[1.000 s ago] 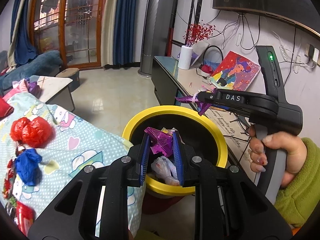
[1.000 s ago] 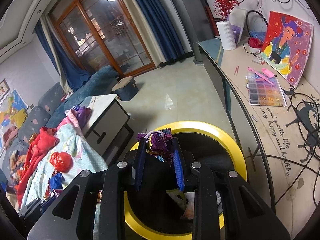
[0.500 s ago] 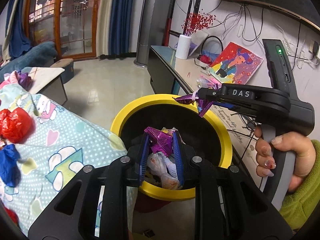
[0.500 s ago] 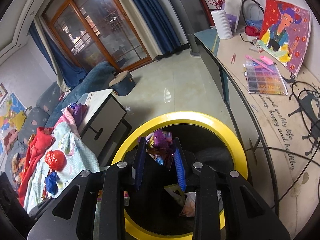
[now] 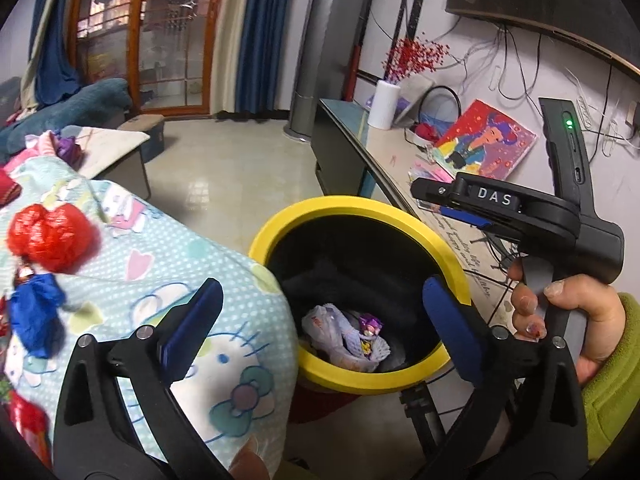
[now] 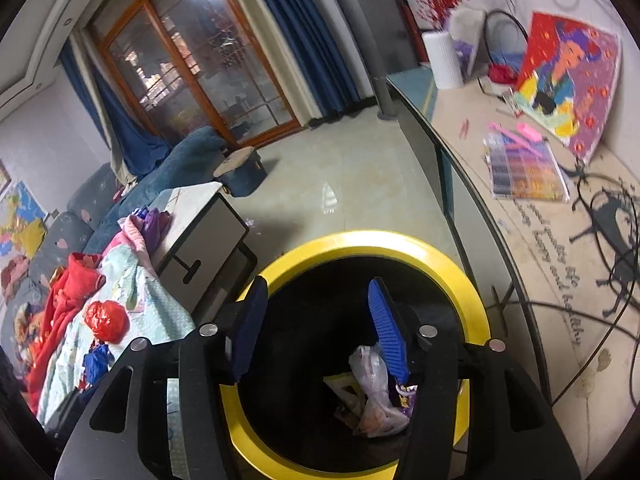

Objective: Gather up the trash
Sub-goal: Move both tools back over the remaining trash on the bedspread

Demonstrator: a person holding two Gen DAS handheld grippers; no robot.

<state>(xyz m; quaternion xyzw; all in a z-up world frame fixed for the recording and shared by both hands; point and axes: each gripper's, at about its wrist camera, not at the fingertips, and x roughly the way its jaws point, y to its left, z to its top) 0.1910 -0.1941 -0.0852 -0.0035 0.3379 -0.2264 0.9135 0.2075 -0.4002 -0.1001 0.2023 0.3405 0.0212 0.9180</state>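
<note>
Left tongs (image 5: 322,302) spread wide, blue pads (image 5: 450,320) apart with nothing between them, hovering over the near rim of the yellow-rimmed bin (image 5: 452,258). Right tongs (image 6: 318,320) likewise parted and empty, poised above the bin's (image 6: 478,312) black mouth; seen from the left camera as a black handle marked DAS, gripped by a hand (image 5: 576,312) in a green sleeve just right of the bin. Deep inside the bin, crumpled trash: a whitish plastic bag (image 5: 334,326) with a small purple foil wrapper (image 5: 370,324) lying on it, also visible below the right tongs as a pale bundle (image 6: 372,396) against the bin's bottom. Left of the bin, touching its rim, a bed covered by a light blue cartoon-print blanket (image 5: 160,264). On that blanket, well away from the bin, a crumpled red bag (image 5: 50,236) and just below it a blue scrap (image 5: 34,312). Right of the bin, a long table (image 6: 532,240) bearing a colourful portrait painting (image 6: 568,84), a bead tray (image 6: 524,170) and a white vase (image 6: 440,58).
</note>
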